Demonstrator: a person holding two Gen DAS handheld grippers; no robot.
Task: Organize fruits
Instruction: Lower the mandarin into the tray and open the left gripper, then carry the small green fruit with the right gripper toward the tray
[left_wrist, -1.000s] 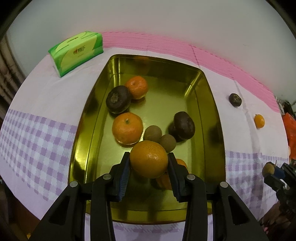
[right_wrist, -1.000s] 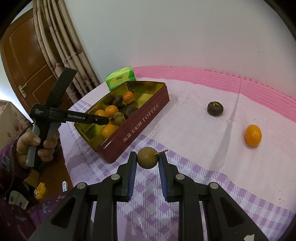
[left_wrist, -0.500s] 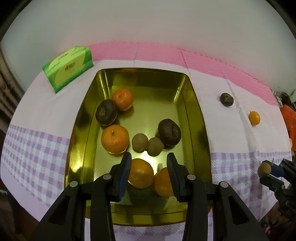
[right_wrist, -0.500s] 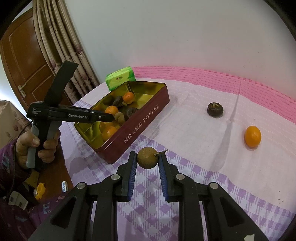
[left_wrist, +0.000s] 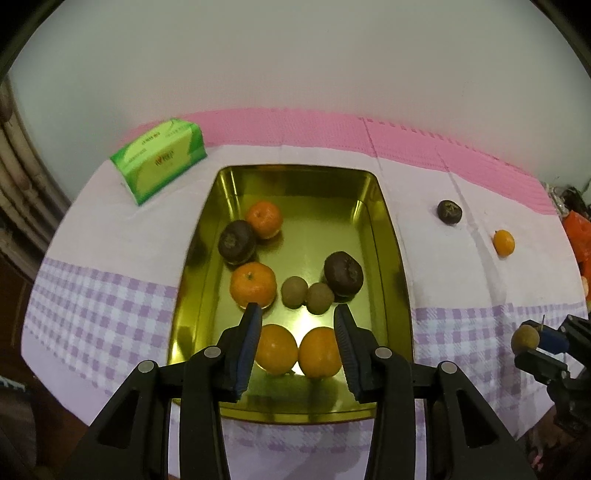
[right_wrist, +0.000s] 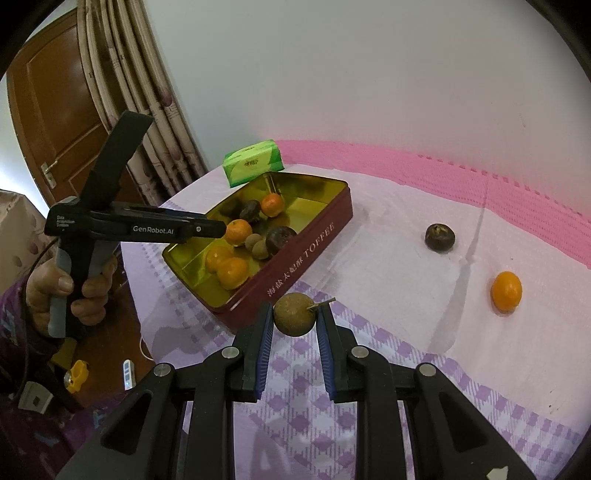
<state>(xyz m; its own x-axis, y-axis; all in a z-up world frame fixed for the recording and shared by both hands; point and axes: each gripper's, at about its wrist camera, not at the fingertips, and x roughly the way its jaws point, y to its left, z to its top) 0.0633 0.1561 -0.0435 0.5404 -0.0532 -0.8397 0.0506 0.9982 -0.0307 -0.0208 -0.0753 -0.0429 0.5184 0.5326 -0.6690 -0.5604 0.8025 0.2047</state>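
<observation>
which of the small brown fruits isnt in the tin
The small brown fruit with a stem, gripped between the right gripper fingers above the checked cloth. The other two lie side by side inside the tin.

I see a plain white wall (right_wrist: 369, 74) behind the table (right_wrist: 406, 295), which carries a pink, white and lilac-checked cloth. At left, beige patterned curtains (right_wrist: 147, 110) hang beside a brown wooden door (right_wrist: 55, 122).

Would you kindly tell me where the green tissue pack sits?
The green tissue pack lies on the tablecloth beyond the tin's far left corner, near the wall.
</observation>
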